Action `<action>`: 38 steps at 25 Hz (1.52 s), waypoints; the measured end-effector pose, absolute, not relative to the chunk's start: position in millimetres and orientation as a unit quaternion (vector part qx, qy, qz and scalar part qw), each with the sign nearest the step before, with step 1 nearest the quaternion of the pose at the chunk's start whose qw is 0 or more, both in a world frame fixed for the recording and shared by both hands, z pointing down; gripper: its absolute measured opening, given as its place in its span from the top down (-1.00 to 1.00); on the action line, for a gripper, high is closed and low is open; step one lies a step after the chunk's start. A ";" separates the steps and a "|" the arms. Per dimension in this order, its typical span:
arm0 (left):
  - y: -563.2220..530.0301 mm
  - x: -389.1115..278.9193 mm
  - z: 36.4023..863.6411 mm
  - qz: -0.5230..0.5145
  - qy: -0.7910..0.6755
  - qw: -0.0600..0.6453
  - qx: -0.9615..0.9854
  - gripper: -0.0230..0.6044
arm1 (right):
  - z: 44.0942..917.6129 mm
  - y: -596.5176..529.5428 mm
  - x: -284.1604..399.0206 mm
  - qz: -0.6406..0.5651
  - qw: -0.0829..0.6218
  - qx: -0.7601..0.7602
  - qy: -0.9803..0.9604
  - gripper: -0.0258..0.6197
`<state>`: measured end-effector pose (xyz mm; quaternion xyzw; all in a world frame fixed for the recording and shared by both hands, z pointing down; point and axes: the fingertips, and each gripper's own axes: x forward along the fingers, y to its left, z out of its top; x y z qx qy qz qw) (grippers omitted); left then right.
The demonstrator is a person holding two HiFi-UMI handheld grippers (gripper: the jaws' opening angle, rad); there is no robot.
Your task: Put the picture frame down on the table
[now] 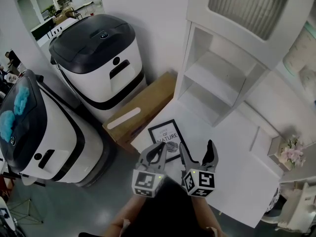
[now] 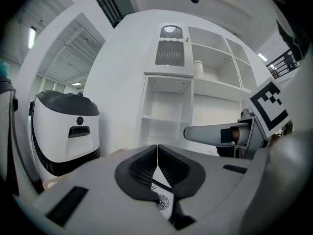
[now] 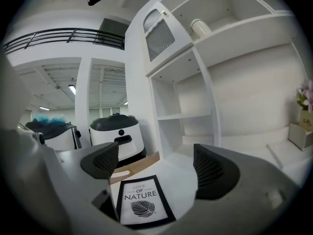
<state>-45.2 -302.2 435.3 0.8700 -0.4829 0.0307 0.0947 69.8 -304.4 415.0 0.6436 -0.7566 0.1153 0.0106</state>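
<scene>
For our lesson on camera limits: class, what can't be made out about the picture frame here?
Head view: near edge of picture frame, behind left gripper and right gripper.
Left gripper view: most of the frame, covered by shut jaws.
Head view: top print, too small.

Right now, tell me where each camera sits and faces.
Head view: on the head, facing down at the frame on the table; left gripper and right gripper show.
Left gripper view: on the left gripper, facing the shelf; fingers together.
Right gripper view: on the right gripper, facing the frame; fingers apart.
All three share the frame.
</scene>
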 end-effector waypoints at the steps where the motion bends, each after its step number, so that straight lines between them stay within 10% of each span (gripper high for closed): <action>1: -301.5 -43.9 434.9 0.030 -0.482 0.094 0.871 0.88 | 414.9 -303.5 71.1 0.108 0.015 0.645 -0.756 -0.52; 23: -296.2 -37.0 440.5 0.033 -0.478 0.091 0.873 0.89 | 424.3 -291.2 57.6 0.084 0.041 0.629 -0.772 -0.49; 38: -291.5 -31.6 440.1 0.031 -0.473 0.095 0.876 0.88 | 416.6 -283.0 78.4 0.060 0.028 0.669 -0.740 0.85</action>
